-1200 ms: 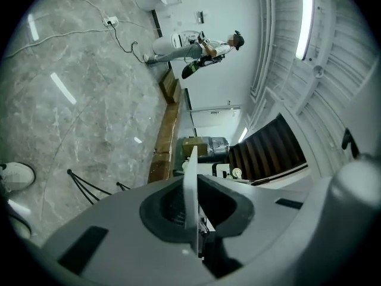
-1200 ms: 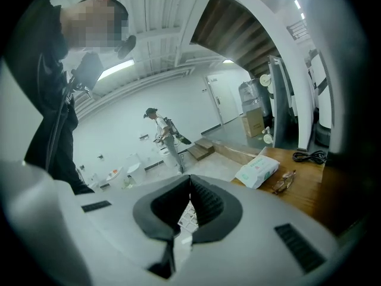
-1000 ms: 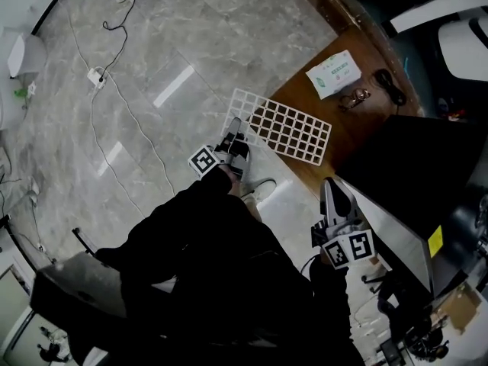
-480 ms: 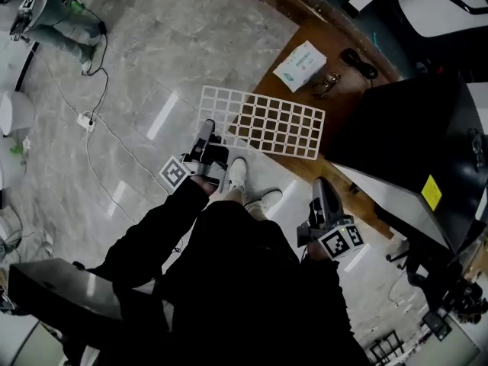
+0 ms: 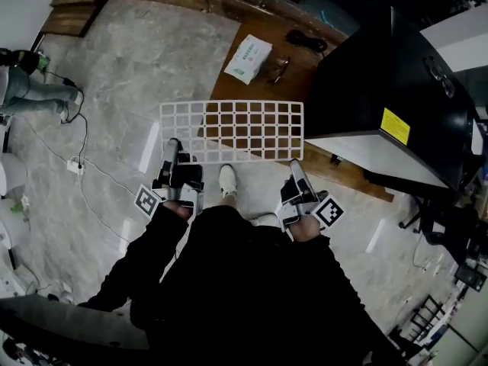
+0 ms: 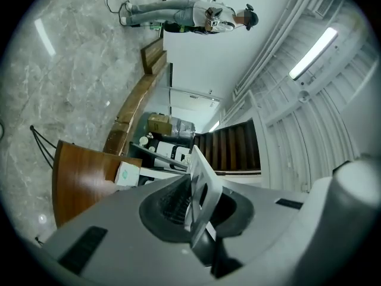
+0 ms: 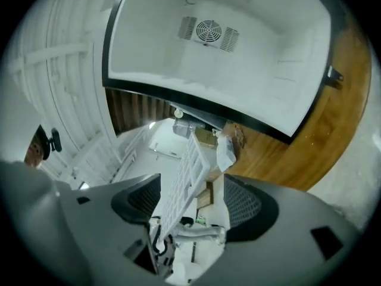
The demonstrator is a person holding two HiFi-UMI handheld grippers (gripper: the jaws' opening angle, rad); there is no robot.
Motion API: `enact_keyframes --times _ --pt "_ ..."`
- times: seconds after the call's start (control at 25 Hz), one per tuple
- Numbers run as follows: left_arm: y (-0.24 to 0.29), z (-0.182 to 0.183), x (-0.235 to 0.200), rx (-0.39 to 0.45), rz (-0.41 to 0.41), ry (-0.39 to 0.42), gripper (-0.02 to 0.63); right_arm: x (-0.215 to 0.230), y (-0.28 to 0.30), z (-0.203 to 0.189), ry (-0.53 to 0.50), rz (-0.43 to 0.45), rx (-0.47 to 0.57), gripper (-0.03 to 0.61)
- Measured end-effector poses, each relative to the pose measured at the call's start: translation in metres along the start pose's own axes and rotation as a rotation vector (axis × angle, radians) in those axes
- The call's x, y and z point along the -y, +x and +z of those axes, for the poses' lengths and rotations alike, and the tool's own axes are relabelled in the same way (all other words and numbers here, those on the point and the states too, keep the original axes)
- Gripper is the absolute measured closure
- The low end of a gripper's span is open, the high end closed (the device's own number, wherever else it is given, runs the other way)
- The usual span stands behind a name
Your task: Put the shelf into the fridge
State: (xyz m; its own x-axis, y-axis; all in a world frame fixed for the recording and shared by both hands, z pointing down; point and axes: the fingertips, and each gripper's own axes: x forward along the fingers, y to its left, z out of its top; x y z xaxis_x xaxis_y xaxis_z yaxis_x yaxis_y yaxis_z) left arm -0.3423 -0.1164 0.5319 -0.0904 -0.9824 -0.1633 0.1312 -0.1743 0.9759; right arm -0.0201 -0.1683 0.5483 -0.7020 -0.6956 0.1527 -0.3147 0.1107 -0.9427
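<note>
The shelf (image 5: 232, 130), a white wire grid, hangs level in front of me over the floor and the wooden platform. My left gripper (image 5: 174, 155) is shut on its near left edge; in the left gripper view the shelf's rim (image 6: 201, 198) sits pinched between the pads. My right gripper (image 5: 294, 172) is at the near right corner with its jaws opening. The shelf's edge (image 7: 184, 171) passes between them and a gap shows beside it. The black fridge (image 5: 381, 75) stands at the right; its white inside with a round fan (image 7: 208, 31) fills the top of the right gripper view.
The fridge stands on a wooden platform (image 5: 259, 82) that also carries a tissue pack (image 5: 248, 58), glasses (image 5: 279, 69) and a black cable (image 5: 305, 41). A person (image 5: 30, 90) stands at the far left. A power strip (image 5: 74, 166) with cables lies on the marble floor.
The right gripper has come in from the lower right to the shelf's near right corner, where its jaws now stand apart around the edge. The shelf has turned square to me.
</note>
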Motion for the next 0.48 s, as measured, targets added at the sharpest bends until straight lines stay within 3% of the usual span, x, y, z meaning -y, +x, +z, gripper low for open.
enact_keyframes --times 0.2,0.48 --pt "-0.034 -0.037 0.027 -0.015 -0.037 -0.019 0.575 -0.007 -0.02 0.013 0.143 0.086 0.101 0.272" --pt "-0.067 -0.092 0.043 -0.021 -0.047 0.015 0.575 -0.004 -0.066 0.034 0.23 0.15 0.166 0.54"
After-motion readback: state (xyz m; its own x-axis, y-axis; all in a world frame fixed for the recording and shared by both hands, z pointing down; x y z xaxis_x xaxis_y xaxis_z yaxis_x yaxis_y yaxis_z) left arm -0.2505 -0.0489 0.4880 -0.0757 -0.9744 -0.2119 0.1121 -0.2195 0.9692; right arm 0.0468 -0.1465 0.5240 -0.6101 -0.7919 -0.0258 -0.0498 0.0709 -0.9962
